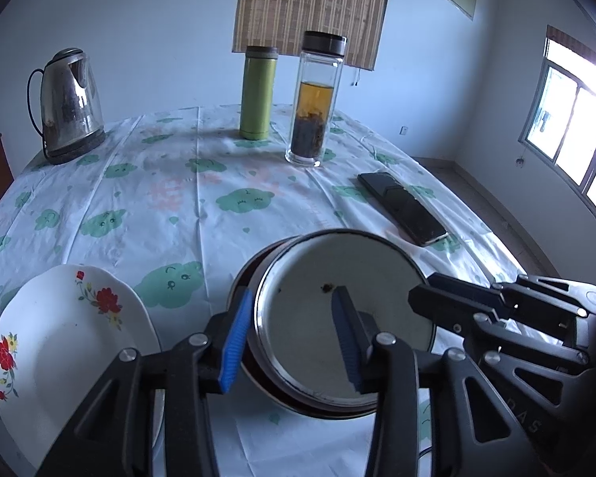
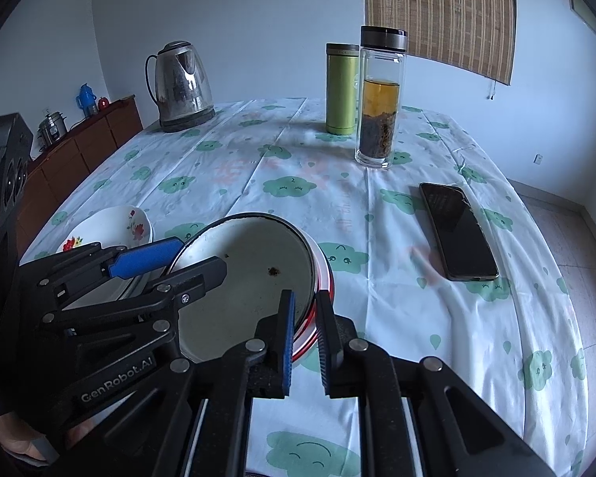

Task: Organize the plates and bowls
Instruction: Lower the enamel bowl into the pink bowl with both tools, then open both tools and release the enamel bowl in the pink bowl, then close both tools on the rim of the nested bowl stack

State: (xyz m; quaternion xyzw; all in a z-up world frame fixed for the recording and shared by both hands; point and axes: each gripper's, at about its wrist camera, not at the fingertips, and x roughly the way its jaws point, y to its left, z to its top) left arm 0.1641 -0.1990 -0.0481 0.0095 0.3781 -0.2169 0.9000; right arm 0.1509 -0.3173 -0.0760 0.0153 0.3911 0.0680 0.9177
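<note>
Both claws grip one bowl (image 1: 337,318): right claw (image 2: 304,342) pinches its rim, left claw (image 1: 290,342) straddles, spread. Flowered plate (image 1: 59,342) waits unstacked on the tabletop (image 1: 178,198).

The cloth (image 1: 139,206) is white with green clouds, the plate (image 1: 59,338) is white with red flowers, the bowl (image 1: 337,310) is white inside, the flask (image 1: 258,95) is green, and the phone (image 1: 403,206) is black.
</note>
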